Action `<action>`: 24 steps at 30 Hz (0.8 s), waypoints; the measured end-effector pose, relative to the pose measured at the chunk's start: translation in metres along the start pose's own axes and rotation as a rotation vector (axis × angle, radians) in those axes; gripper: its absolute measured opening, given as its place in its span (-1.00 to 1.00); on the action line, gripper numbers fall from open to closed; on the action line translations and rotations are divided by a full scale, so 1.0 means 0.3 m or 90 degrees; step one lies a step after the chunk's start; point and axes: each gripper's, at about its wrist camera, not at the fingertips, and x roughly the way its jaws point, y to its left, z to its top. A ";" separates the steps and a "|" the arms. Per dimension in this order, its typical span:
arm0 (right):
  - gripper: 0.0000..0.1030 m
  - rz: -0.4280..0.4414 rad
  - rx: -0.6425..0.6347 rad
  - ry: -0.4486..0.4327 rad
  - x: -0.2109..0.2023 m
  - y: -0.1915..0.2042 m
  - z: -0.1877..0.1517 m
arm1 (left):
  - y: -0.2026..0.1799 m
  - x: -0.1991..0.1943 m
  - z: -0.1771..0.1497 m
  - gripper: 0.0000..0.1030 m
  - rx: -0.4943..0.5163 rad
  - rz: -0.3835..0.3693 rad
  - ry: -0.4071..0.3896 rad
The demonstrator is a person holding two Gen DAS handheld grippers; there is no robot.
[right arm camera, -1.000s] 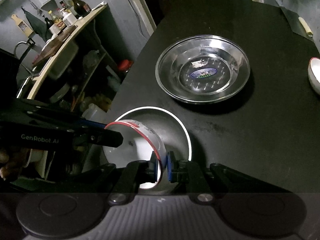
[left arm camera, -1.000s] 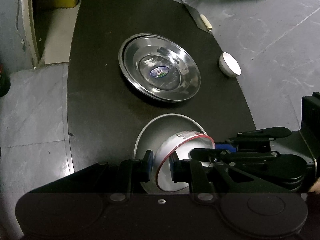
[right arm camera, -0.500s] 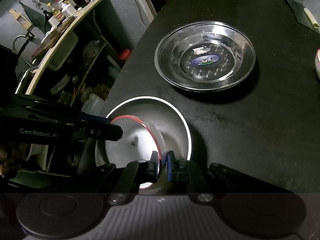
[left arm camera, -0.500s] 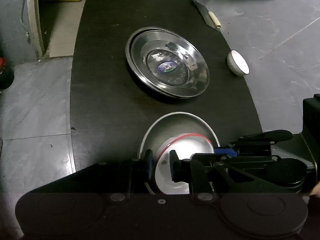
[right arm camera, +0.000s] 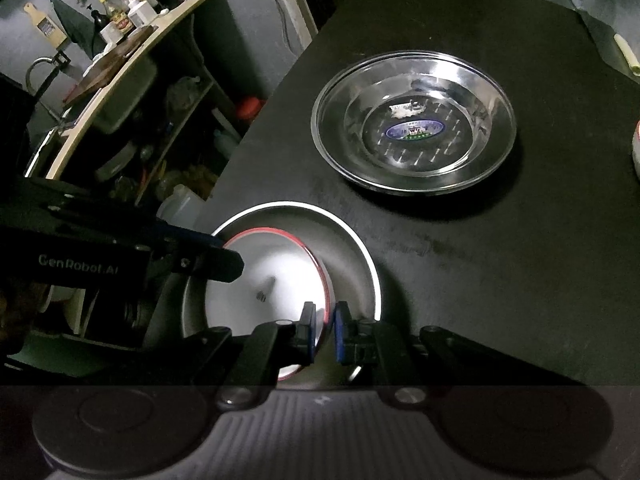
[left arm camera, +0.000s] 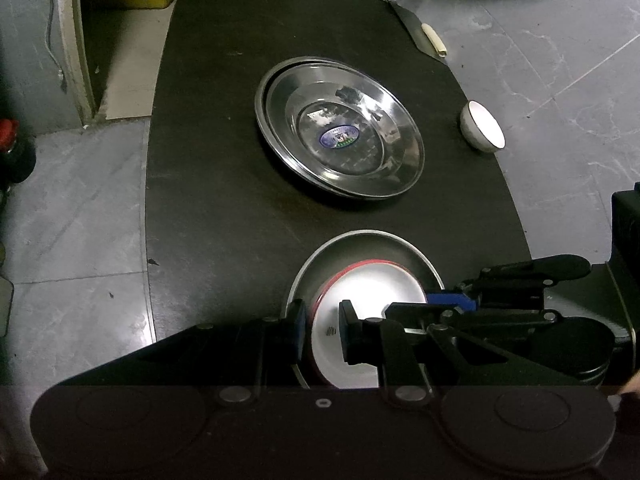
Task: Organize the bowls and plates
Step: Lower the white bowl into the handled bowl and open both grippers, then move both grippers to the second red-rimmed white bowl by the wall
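Note:
A white bowl with a red rim (left arm camera: 372, 292) (right arm camera: 272, 276) lies nested inside a larger grey metal bowl (left arm camera: 360, 248) (right arm camera: 352, 268) at the near edge of the black table (left arm camera: 220, 160). My left gripper (left arm camera: 322, 330) is shut on the white bowl's near-left rim; whether the grey bowl's rim is also between its pads I cannot tell. My right gripper (right arm camera: 324, 330) is shut on the opposite side of the same red rim. Each gripper shows in the other's view: the right gripper (left arm camera: 448, 302), the left gripper (right arm camera: 224, 256). Farther back sit stacked steel plates (left arm camera: 340, 128) (right arm camera: 412, 120).
A small white bowl (left arm camera: 480, 128) (right arm camera: 636, 148) stands at the table's right edge. A knife (left arm camera: 416, 32) lies at the far right corner. Left of the table in the right wrist view is a cluttered shelf with bottles (right arm camera: 120, 60). Grey floor surrounds the table.
The white bowl was tipped up on edge inside the grey bowl; it now lies much flatter and lower in it. Both grippers have kept their hold on its rim.

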 end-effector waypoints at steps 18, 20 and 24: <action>-0.69 -0.013 0.001 -0.087 -0.087 -0.013 -0.016 | -0.034 -0.074 0.018 -0.59 0.018 0.010 -0.068; -0.66 -0.014 0.013 -0.110 -0.104 -0.027 -0.018 | -0.047 -0.088 0.024 -0.43 0.026 0.007 -0.085; -0.56 -0.012 0.055 -0.155 -0.133 -0.069 -0.027 | -0.078 -0.101 0.039 0.15 0.050 0.012 -0.098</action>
